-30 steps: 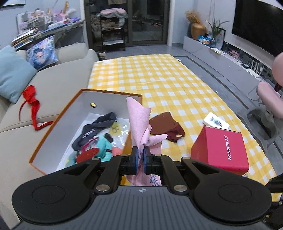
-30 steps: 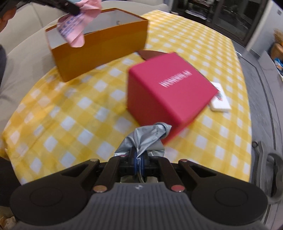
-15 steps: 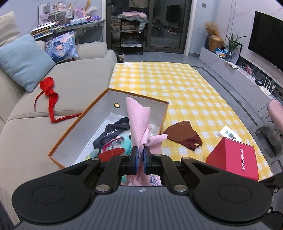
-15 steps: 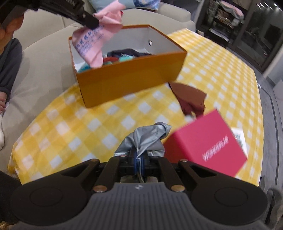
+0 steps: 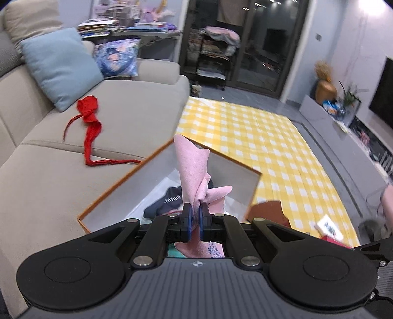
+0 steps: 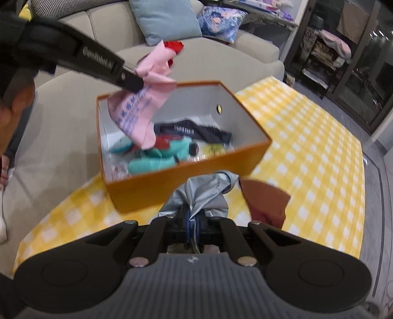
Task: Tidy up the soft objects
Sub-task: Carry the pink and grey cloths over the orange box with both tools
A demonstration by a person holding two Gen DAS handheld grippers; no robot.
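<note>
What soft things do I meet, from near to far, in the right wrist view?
Grey cloth held in the right gripper → brown cloth on the yellow checked cloth → teal toy in the orange box → light blue cushion on the sofa.

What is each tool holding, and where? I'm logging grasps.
Left tool: pink cloth, pinched at a bunched fold. Right tool: grey cloth, likewise.
</note>
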